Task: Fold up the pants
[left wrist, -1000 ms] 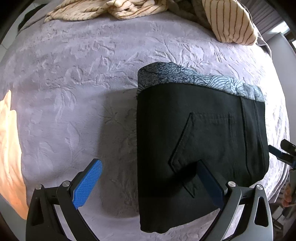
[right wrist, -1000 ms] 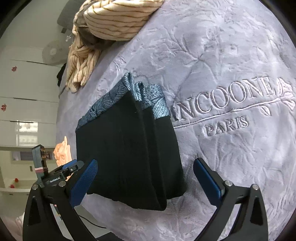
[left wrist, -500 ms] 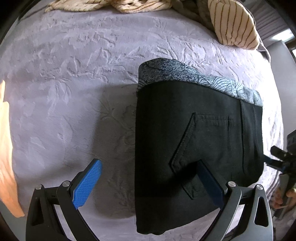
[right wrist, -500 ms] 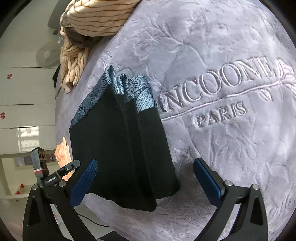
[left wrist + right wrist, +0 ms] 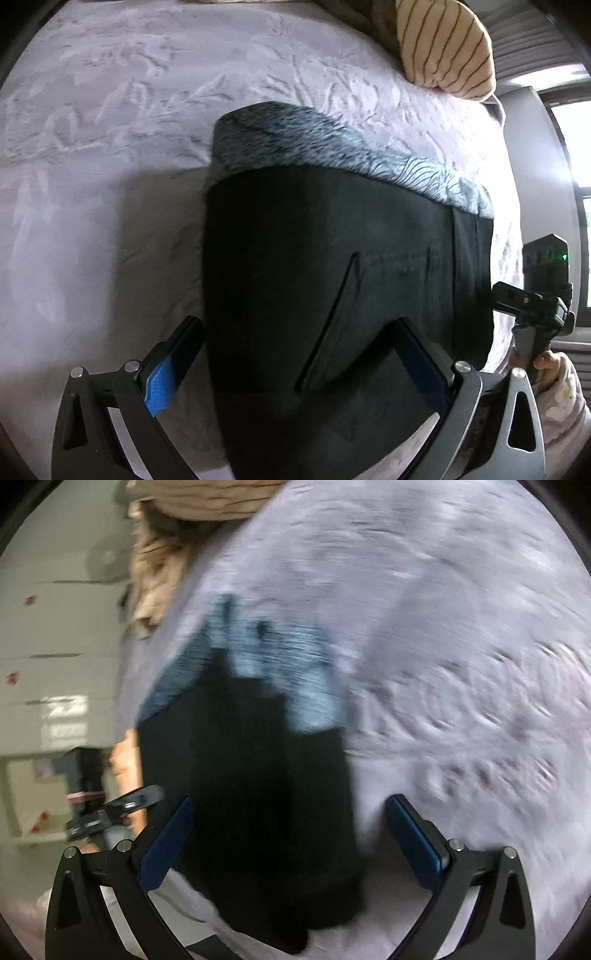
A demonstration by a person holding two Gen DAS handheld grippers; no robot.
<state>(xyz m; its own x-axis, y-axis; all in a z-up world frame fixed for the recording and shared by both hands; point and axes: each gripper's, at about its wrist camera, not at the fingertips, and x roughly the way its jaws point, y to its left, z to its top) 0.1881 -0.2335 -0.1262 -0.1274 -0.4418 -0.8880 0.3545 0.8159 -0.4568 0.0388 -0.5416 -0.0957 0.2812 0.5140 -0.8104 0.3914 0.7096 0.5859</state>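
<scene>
Folded pants [image 5: 332,277] dead ahead, long axis running away; left claw [image 5: 295,354] gaping astride, nearer; right claw [image 5: 291,830] gaping too.

No lettering can be read: the embossed marks on the lilac bedspread [image 5: 461,635] at the right are smeared by motion blur.

Motion blur smears the blanket lettering [image 5: 491,746] (unreadable); pants [image 5: 332,295] cut off below.

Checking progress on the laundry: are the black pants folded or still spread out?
Folded. The pants lie as a compact stacked block on the blanket, layered edges showing in the right wrist view; neither open gripper holds them.
</scene>
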